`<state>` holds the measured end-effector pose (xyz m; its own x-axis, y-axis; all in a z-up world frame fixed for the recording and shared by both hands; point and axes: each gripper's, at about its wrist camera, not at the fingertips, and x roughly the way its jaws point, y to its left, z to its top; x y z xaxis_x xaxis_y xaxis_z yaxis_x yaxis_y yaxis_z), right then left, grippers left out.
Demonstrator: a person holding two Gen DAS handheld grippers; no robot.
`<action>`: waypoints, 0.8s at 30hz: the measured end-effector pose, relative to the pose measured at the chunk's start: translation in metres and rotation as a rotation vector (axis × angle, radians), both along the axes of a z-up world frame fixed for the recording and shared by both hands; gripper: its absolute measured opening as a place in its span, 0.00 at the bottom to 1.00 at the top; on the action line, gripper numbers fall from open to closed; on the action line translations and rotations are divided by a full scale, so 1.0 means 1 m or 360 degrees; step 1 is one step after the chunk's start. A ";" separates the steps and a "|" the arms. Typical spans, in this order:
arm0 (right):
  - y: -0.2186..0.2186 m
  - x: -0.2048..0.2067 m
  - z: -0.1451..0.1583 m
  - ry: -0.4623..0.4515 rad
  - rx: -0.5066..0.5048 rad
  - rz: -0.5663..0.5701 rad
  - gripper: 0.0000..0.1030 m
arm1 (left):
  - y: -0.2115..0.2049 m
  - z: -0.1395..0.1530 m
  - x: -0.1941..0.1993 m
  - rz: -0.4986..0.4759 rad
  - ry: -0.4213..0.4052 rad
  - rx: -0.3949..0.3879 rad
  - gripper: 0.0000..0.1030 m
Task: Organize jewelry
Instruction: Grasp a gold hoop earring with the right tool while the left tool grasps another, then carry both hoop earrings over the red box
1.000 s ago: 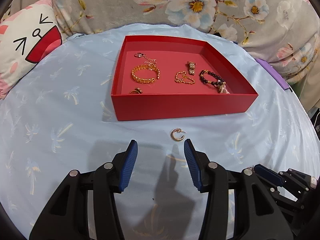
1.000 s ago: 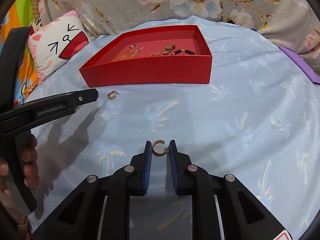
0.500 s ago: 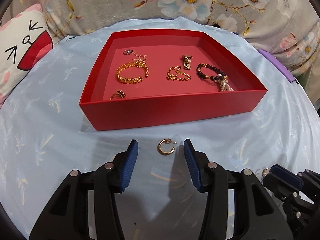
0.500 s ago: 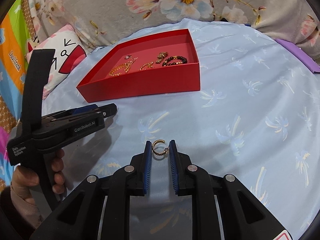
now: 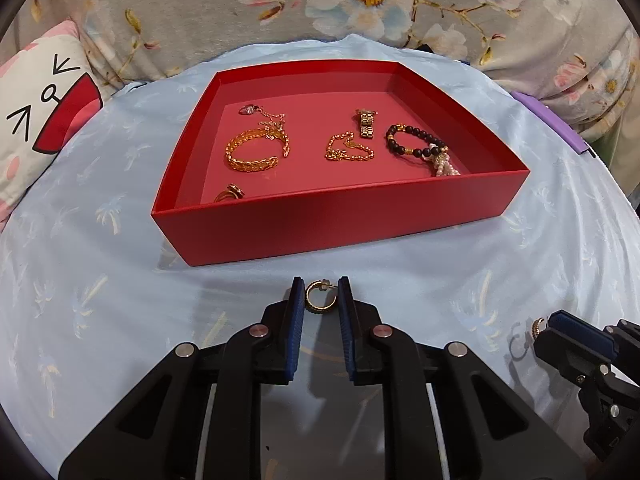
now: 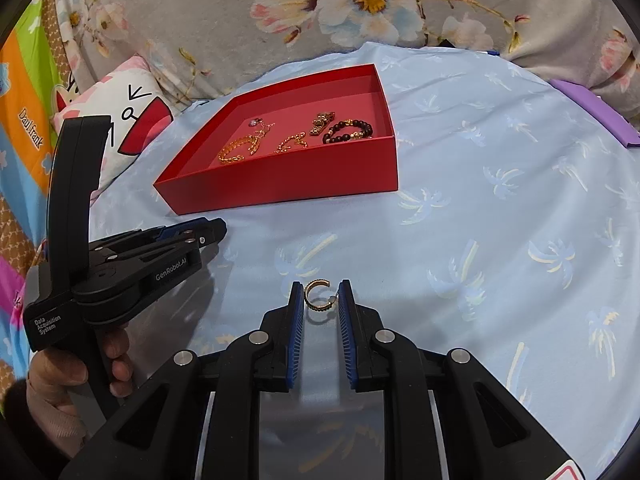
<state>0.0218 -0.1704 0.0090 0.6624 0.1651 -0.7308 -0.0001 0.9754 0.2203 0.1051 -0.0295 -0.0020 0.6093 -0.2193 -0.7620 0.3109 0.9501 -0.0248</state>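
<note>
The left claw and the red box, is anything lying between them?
Only bare blue cloth, seen in the left wrist view. The left claw grips a gold hoop earring just short of the red box.

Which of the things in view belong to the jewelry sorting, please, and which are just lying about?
Part of the job:
- red tray with bracelets, chains and rings
- gold hoop earring in the left tool
- second hoop earring in the right tool

Just lying about:
- cat-face pillow
- purple item
- floral bedding
</note>
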 end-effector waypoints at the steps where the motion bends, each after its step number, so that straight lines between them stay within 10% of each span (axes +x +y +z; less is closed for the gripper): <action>1: 0.000 0.000 0.001 -0.0003 0.0004 0.0000 0.16 | 0.000 0.000 -0.001 -0.0004 0.0003 -0.0005 0.16; 24: 0.004 0.024 0.094 -0.0309 -0.0029 0.0059 0.16 | 0.036 0.103 -0.010 0.0020 -0.0210 -0.0228 0.16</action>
<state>0.0455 -0.1661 0.1033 0.7849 0.1798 -0.5929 -0.0769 0.9778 0.1947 0.0951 0.0069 0.1011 0.7050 -0.3114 -0.6372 0.3086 0.9436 -0.1198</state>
